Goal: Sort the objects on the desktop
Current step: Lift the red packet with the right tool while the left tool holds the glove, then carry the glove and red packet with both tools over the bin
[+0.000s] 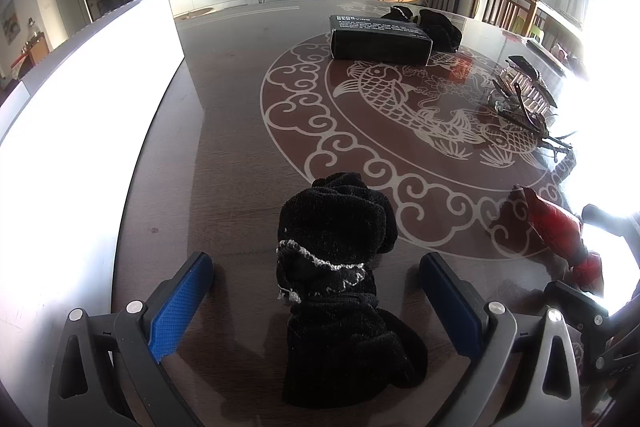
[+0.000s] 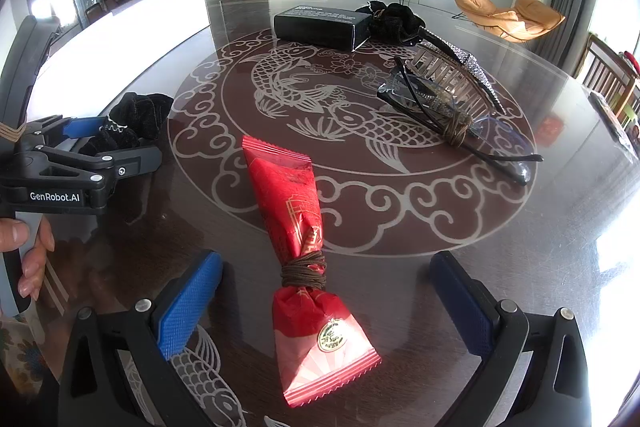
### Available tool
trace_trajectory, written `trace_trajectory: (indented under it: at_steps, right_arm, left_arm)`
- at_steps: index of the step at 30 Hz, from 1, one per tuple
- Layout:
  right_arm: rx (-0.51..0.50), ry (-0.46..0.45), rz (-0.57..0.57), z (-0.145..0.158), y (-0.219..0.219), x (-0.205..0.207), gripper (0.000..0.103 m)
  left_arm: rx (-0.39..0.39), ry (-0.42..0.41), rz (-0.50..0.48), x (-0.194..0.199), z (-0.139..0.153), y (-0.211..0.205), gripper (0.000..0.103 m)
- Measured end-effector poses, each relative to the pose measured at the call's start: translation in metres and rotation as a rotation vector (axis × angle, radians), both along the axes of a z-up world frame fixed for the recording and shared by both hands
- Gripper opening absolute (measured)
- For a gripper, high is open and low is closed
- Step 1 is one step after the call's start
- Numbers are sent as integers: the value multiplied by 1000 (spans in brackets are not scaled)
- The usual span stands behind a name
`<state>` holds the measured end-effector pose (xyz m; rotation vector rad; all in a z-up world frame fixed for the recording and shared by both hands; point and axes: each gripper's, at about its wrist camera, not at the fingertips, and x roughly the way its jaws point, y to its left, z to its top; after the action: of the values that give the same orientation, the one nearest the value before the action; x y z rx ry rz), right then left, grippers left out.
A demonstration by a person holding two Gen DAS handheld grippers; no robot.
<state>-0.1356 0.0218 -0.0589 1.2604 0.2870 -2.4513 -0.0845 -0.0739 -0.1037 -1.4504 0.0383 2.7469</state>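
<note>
A black velvet scrunchie (image 1: pixel 332 267) with a pale lace trim lies on the dark table between the fingers of my left gripper (image 1: pixel 316 267). That gripper is open and its blue pads (image 1: pixel 180 307) stand clear of the fabric on both sides. The right wrist view shows the same left gripper (image 2: pixel 120 141) low over the scrunchie (image 2: pixel 136 119). A red snack packet (image 2: pixel 292 195), tied with a brown hair band (image 2: pixel 304 269), lies between the fingers of my right gripper (image 2: pixel 326 263), which is open and not touching it.
A bright white bin (image 1: pixel 80 107) stands along the table's left side. At the far side are a black box (image 2: pixel 320 23) and a second black scrunchie (image 2: pixel 392 19). A rhinestone hair claw (image 2: pixel 452 79) rests on glasses (image 2: pixel 500 155) at the right. A hand (image 2: pixel 28 251) holds the left gripper.
</note>
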Motion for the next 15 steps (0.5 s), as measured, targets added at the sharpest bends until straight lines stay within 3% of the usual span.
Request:
trace_trajectory:
  at_steps: [6, 11, 15]
  right_arm:
    - [-7, -12, 13, -1, 0, -2, 103]
    - [-63, -109, 67, 6, 10, -12, 102]
    - [-29, -190, 113, 12, 3, -24, 81]
  left_arm:
    - [5, -4, -12, 0, 0, -1, 103]
    - [-1, -44, -98, 0, 1, -3, 103]
    - [-22, -63, -122, -1, 2, -4, 103]
